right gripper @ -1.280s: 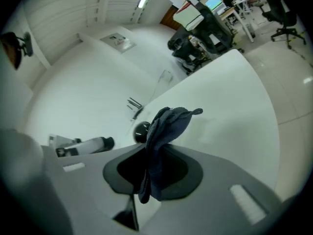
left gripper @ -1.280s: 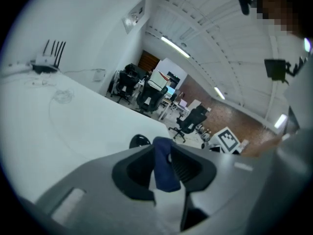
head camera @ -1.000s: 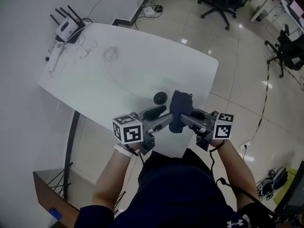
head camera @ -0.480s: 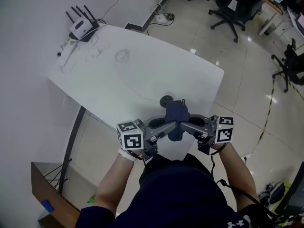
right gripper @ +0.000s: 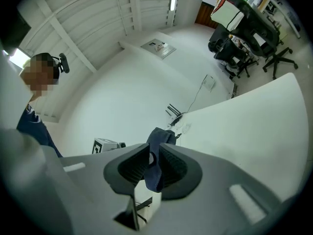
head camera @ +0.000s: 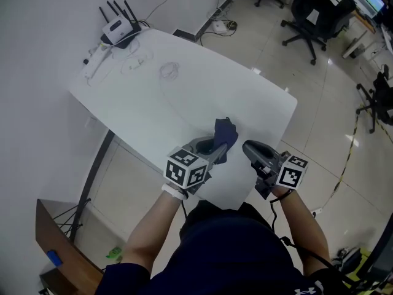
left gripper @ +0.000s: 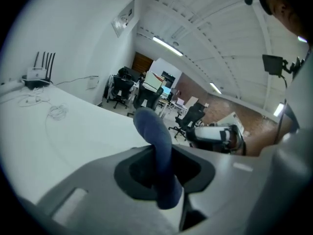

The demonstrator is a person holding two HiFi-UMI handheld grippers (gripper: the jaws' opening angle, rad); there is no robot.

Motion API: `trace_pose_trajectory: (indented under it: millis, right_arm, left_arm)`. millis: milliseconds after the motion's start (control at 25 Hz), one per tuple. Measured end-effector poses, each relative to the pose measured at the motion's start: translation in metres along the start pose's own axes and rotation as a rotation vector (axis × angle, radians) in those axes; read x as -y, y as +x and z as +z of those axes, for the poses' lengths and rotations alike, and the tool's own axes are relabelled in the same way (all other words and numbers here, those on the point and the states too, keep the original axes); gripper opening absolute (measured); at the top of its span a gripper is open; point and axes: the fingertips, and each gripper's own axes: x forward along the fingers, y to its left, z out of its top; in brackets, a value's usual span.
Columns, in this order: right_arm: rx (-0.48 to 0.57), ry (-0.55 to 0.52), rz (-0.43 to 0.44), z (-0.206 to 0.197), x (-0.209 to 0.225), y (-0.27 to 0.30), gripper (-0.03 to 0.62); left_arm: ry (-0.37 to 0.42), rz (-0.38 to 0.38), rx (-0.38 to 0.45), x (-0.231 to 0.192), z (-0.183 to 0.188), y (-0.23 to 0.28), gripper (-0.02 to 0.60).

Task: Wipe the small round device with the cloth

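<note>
A dark blue cloth stands up from my left gripper, whose jaws have closed on it within the last second. In the left gripper view the cloth is pinched between the pads of the left gripper. My right gripper hovers just right of the cloth, apart from it. Its jaws have just been closing and leave a narrow gap. In the right gripper view the cloth shows beyond the gap of the right gripper. The small round device is hidden in every view.
The white table has a router and a coiled cable at its far left end. Its near edge runs just below the grippers. Office chairs stand on the tiled floor beyond.
Both grippers met at the cloth; now only the left one holds it and the right has drawn back to the right. The black round device beside the cloth is no longer visible.
</note>
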Motion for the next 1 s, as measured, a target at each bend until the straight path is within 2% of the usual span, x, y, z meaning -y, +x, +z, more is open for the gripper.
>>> trace_pose_trajectory:
  millis: [240,480,600,760,1000]
  right_arm:
    - [0.017,0.002,-0.040,0.003,0.008,0.002,0.064]
    - [0.007,0.021,-0.075,-0.005,0.020,0.005,0.064]
    - [0.004,0.035,-0.087,-0.008,0.026,0.005,0.063]
    - [-0.001,0.058,-0.098,-0.012,0.034,0.008,0.063]
    - [-0.006,0.081,-0.109,-0.013,0.044,0.008,0.061]
  left_arm:
    - [0.007,0.033,-0.054,-0.014,0.003,0.024,0.080]
    - [-0.055,0.046,-0.092,-0.038,0.000,0.026,0.080]
    - [-0.133,0.030,-0.090,-0.052,-0.002,0.024,0.081]
    - [-0.275,-0.038,-0.076,-0.067,-0.007,0.025,0.081]
    - [-0.438,-0.144,-0.046,-0.084,-0.019,0.026,0.086]
